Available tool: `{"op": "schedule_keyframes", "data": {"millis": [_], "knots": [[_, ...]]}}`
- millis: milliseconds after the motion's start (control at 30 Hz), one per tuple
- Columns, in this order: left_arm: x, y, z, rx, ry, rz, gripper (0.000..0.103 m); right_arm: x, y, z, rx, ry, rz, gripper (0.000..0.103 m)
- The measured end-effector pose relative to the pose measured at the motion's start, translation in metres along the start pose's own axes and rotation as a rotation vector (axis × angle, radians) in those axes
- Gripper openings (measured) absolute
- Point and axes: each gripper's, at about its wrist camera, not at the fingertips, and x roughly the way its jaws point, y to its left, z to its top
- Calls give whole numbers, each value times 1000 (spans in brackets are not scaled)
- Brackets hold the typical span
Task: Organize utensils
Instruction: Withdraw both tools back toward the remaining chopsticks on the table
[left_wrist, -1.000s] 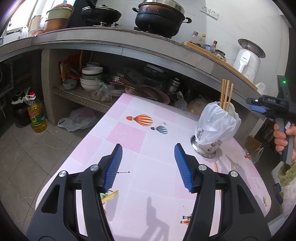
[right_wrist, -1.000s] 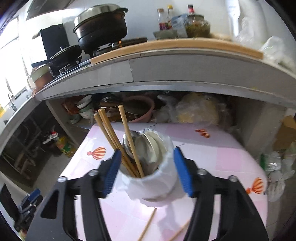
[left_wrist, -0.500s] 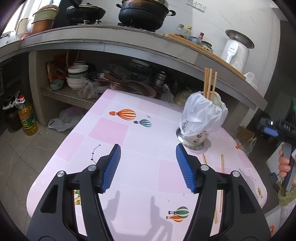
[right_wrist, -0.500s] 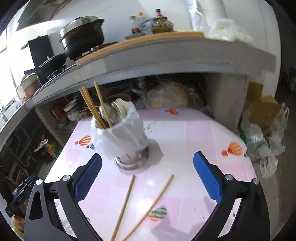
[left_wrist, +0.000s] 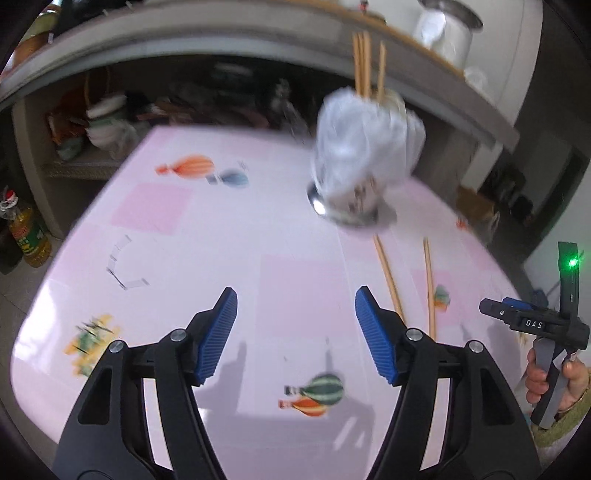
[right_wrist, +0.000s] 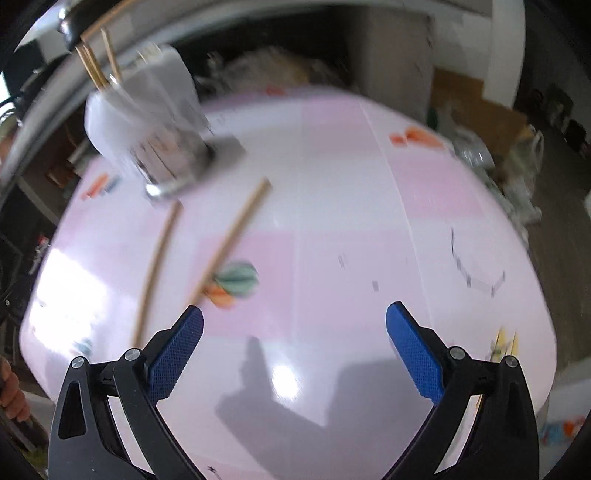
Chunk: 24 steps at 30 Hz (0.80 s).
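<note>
While both views are smeared by motion blur, the main things can still be made out. The left gripper (left_wrist: 295, 332) is seen with its blue pads parted to a moderate gap, its jaws having just been opening, and nothing is held between them; only bare pink table (left_wrist: 177, 236) lies under the gap. The right gripper (right_wrist: 295, 354) is spread very wide, its jaws having opened further within the last second, and nothing is gripped there either.

From the left wrist view, the utensil holder (left_wrist: 364, 166), a metal-based cup wrapped in white plastic, is found at about one o'clock from the gripper, standing upright on the table. Several chopsticks in the holder (left_wrist: 364, 66) are seen sticking up out of its top. Two loose chopsticks (left_wrist: 388, 277) are laid on the table just in front of the holder's base, running toward the right pad of the left gripper and spaced apart from each other.

From the right wrist view, the holder is placed at about eleven o'clock, and the two loose chopsticks lie at ten to eleven o'clock, the nearer one ending close beside the left pad. Balloon prints (left_wrist: 314, 395) are scattered over the tablecloth. At four o'clock in the left view, the person's hand (left_wrist: 554, 380) is seen gripping the other handle.
</note>
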Motion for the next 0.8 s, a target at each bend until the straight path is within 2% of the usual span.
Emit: {"op": "schedule_keyframes", "data": {"millis": [100,333,500,600,800], "knots": [[23,-11,-13,33,80,16,63,11,-2,-13,-8,26,-34,96],[55,-24,-28,51,190,84,63,25,1,-23,-77,16,-100,97],[59,-33,-31,84,177,136,71,26,-2,-24,-80,-5,-92,97],[62,-38,-33,103,178,163,82,25,-3,-25,-81,-17,-85,97],[65,-45,-38,139,168,200,86,24,-3,-27,-95,-37,-77,97]]}}
